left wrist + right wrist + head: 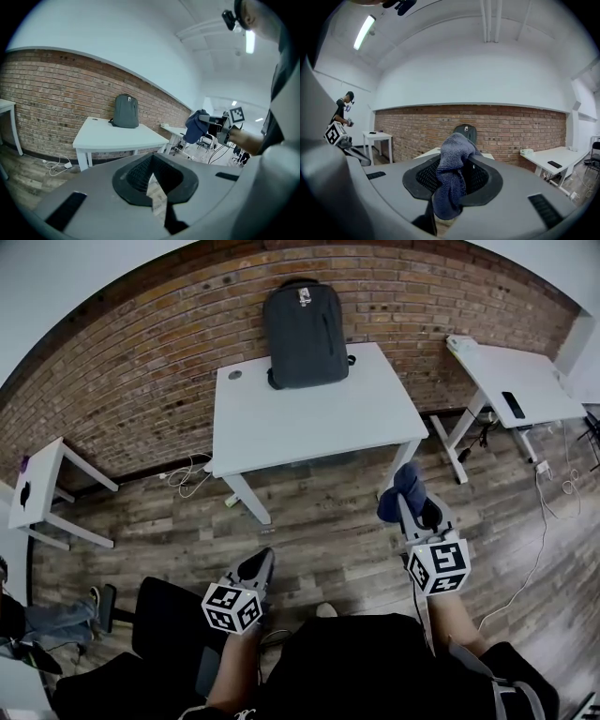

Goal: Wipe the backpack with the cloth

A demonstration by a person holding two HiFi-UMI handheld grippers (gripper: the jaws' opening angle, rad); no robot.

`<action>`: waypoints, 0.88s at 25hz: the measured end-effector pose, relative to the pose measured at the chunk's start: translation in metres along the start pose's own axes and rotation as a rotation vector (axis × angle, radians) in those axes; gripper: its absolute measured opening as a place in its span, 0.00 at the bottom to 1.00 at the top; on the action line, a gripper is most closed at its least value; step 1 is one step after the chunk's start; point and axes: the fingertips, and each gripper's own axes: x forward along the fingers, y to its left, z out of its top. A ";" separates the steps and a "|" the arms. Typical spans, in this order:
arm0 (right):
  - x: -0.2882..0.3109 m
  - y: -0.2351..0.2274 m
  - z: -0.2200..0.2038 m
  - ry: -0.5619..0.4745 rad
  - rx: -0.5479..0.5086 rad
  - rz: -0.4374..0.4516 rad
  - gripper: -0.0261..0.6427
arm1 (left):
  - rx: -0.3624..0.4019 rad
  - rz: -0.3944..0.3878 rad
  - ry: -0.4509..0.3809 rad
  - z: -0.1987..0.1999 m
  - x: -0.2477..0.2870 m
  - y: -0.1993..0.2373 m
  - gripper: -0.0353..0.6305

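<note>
A dark grey backpack [305, 334] stands upright at the back of a white table [309, 418], leaning on the brick wall. Both grippers are held well short of the table, over the wooden floor. My right gripper [410, 486] is shut on a bunched blue cloth [401, 491]; in its own view the cloth [452, 178] hangs between the jaws and partly hides the backpack [466, 131]. My left gripper [255, 565] is shut with nothing in it. The left gripper view has the backpack [125, 111] far ahead and the cloth [196, 125] at right.
A second white desk [516, 381] with a dark flat item [513, 405] stands at right. A small white table [37, 486] is at left. Cables [187, 474] lie on the floor by the wall. A black chair [169, 615] is beside me. Another person [343, 110] stands far left.
</note>
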 end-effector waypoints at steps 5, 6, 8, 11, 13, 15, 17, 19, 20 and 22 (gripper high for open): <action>-0.049 -0.005 -0.001 -0.002 -0.026 0.042 0.19 | 0.016 -0.008 0.003 -0.007 -0.005 -0.046 0.05; -0.061 -0.010 -0.006 0.005 -0.022 0.047 0.19 | 0.020 -0.010 0.003 -0.010 -0.006 -0.058 0.05; -0.085 -0.021 -0.016 0.021 -0.012 0.051 0.19 | 0.029 -0.011 -0.001 -0.017 -0.008 -0.084 0.05; -0.121 -0.037 -0.025 0.027 -0.002 0.056 0.19 | 0.043 -0.015 -0.007 -0.030 -0.013 -0.127 0.05; -0.145 -0.048 -0.030 0.023 0.000 0.065 0.19 | 0.050 -0.017 -0.001 -0.041 -0.017 -0.157 0.05; -0.166 -0.058 -0.036 0.022 0.015 0.082 0.19 | 0.052 -0.008 0.005 -0.052 -0.022 -0.184 0.05; -0.185 -0.064 -0.040 0.021 0.028 0.104 0.19 | 0.052 0.009 0.002 -0.059 -0.029 -0.206 0.05; -0.201 -0.068 -0.042 0.013 0.026 0.123 0.19 | 0.052 0.032 -0.008 -0.063 -0.039 -0.223 0.05; -0.207 -0.068 -0.042 0.008 0.026 0.134 0.19 | 0.051 0.045 -0.013 -0.065 -0.044 -0.229 0.05; -0.218 -0.067 -0.043 0.000 0.031 0.158 0.19 | 0.047 0.072 -0.013 -0.073 -0.057 -0.241 0.05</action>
